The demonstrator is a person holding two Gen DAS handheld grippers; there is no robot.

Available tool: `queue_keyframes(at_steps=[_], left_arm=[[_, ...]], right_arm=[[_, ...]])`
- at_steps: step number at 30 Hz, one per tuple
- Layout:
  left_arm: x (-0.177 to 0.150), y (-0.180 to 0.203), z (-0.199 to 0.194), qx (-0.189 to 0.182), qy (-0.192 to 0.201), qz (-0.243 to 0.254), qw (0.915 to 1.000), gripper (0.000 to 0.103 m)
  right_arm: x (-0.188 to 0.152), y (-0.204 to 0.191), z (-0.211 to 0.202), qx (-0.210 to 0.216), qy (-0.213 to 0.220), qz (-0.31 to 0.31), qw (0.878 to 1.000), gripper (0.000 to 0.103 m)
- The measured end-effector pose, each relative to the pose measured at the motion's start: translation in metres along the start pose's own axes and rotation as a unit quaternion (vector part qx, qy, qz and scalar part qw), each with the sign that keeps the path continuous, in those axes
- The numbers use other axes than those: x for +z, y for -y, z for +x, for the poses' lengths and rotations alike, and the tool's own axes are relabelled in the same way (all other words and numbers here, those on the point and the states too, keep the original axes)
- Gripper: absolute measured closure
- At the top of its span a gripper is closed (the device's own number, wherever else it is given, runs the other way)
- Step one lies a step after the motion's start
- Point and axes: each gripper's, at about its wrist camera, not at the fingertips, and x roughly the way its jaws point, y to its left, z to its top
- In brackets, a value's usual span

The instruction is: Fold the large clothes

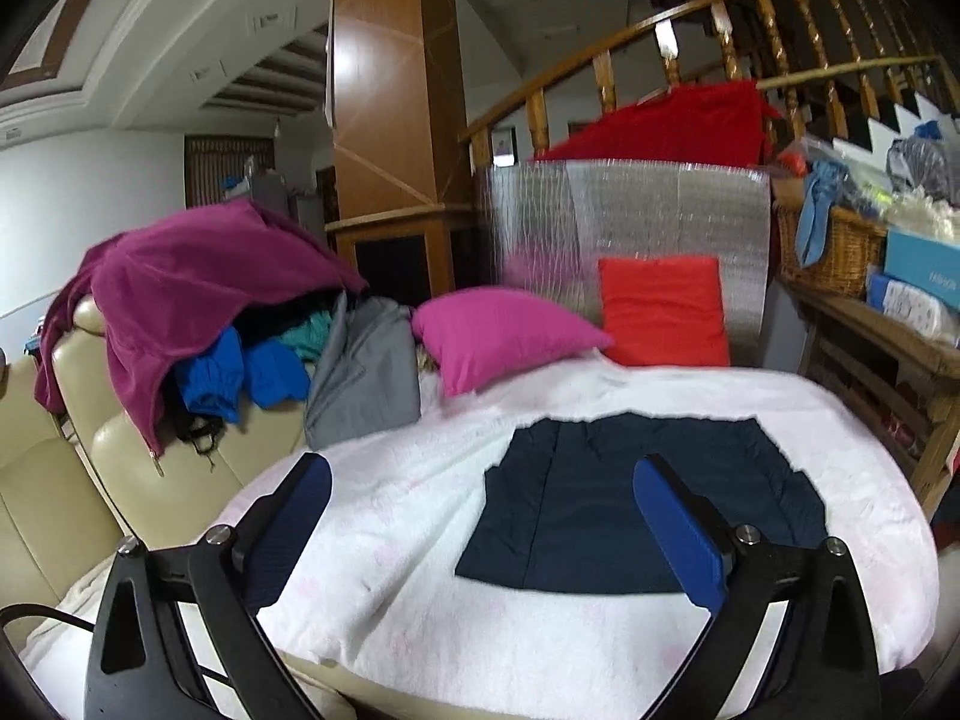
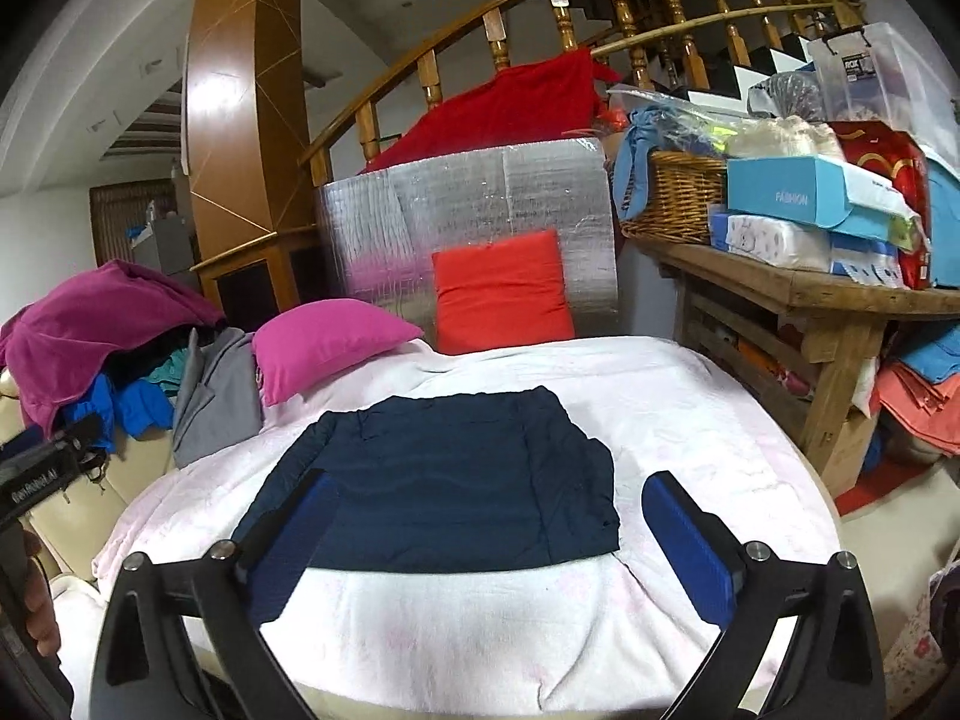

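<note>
- Navy cloth, the folded garment (image 1: 630, 504), lies flat on the pale pink blanket (image 1: 390, 516), ahead of both grippers and below their fingers, touched by neither.
- From the left gripper (image 1: 483, 516) it sits toward 1 o'clock; from the right gripper (image 2: 483, 519) it sits toward 11 o'clock, so it lies between the two hands, about equally near each.
- Its long axis looks to run 9 to 3 o'clock, though only slightly longer than deep.
- Both grippers stand with fingers spread wide and nothing between them.
- It looks a neat, near-square packet with straight edges and a small flap at the 3 o'clock side; I judge this fold finished.
- Unfolded clothes (image 1: 198, 324) are heaped at 10 o'clock, nearer the left hand.
</note>
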Motion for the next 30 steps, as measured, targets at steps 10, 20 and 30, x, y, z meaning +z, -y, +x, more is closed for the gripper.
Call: queue_keyframes(at_steps=[10, 20, 30], left_arm=[[0.02, 0.0, -0.043, -0.002, 0.038, -0.001, 0.9993, 0.0], [0.027, 0.0, -0.062, -0.001, 0.051, 0.0, 0.9987, 0.0], [0.027, 0.004, -0.061, 0.004, 0.045, 0.01, 0.9989, 0.0]], right_arm=[[0.006, -0.011, -0.036, -0.012, 0.019, -0.011, 1.0, 0.0], [0.013, -0.018, -0.065, -0.012, 0.045, -0.011, 0.999, 0.0], [0.014, -0.018, -0.063, 0.003, 0.04, 0.004, 0.999, 0.0]])
